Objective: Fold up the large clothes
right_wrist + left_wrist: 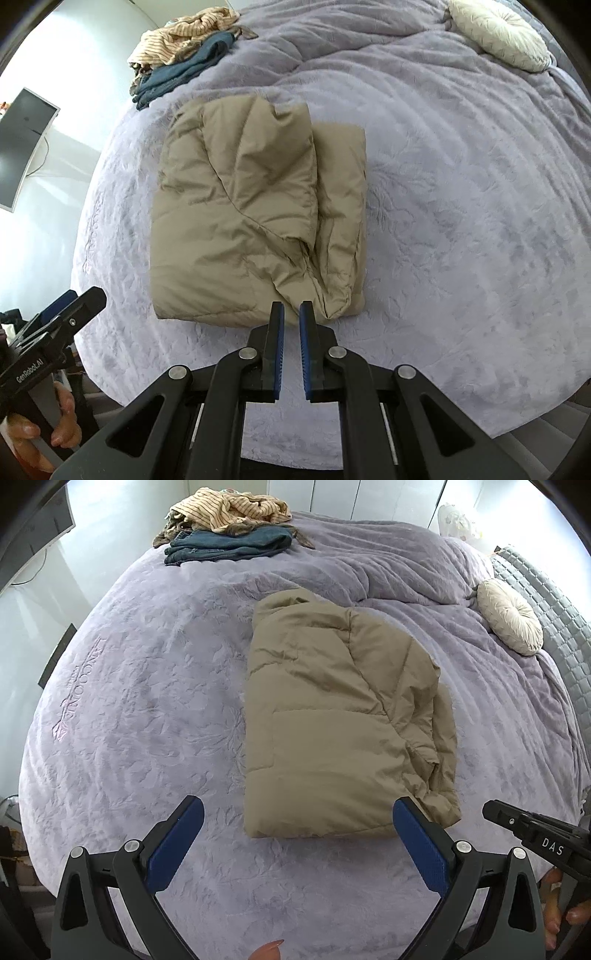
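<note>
A bed [147, 701] under a lilac plush cover fills the room — white walls [74, 48], bright daylight

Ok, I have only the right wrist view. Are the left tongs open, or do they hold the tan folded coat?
Observer: The left tongs are wide open with nothing between them; the tan coat lies on the bed.
Operator: Is anything lying left of the coat?
Observer: No clothes, only embroidered lettering stitched into the bedspread.
</note>
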Motion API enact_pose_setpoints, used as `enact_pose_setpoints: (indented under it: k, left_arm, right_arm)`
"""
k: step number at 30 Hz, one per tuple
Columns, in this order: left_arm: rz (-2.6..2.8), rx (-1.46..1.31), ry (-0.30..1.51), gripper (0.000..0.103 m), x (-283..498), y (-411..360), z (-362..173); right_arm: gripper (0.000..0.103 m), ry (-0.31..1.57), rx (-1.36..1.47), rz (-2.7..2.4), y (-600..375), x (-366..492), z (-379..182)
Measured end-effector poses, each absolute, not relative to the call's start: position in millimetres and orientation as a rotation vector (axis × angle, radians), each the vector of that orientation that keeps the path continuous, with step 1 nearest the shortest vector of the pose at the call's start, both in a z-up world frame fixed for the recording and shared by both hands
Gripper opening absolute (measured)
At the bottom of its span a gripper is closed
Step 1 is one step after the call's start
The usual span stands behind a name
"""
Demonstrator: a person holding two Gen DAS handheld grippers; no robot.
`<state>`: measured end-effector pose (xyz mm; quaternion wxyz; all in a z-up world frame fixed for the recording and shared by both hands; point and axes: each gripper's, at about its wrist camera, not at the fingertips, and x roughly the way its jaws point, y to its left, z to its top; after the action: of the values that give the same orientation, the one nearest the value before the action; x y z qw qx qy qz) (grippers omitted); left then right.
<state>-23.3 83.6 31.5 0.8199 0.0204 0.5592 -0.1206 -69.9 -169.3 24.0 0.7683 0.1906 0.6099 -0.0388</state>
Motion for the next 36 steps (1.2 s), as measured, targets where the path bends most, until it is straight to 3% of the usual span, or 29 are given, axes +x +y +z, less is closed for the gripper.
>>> enact_pose_setpoints:
  k: [1,4,11,15,16,36]
  left_arm:
    - [-0.26,0.038,1.183,0.102,-24,83,35]
    - [-0.267,0.038,1.159,0.102,-28,82,42]
    - [-0.247,0.036,1.096,0.102,-32,81,63]
    - [-0.238,0.058,1.066,0.102,-36,78,74]
    - [-0.23,0.067,1.057,0.102,-37,78,77]
    - [-0.155,0.074,0.983,0.102,-39,82,102]
  right_arm:
    - [0.016,1.315,0.401,-0.086,-168,-70,28]
    - [0.083,1.283,0.357,-0.1,-165,-69,38]
    - [0.084,1.226,0.305,-0.099,-159,-64,62]
    - [0.095,1.173,0.273,-0.118,-155,-62,80]
    - [0.103,1.161,0.267,-0.121,-153,-61,84]
    - [0.103,1.094,0.234,-0.196,-156,-63,108]
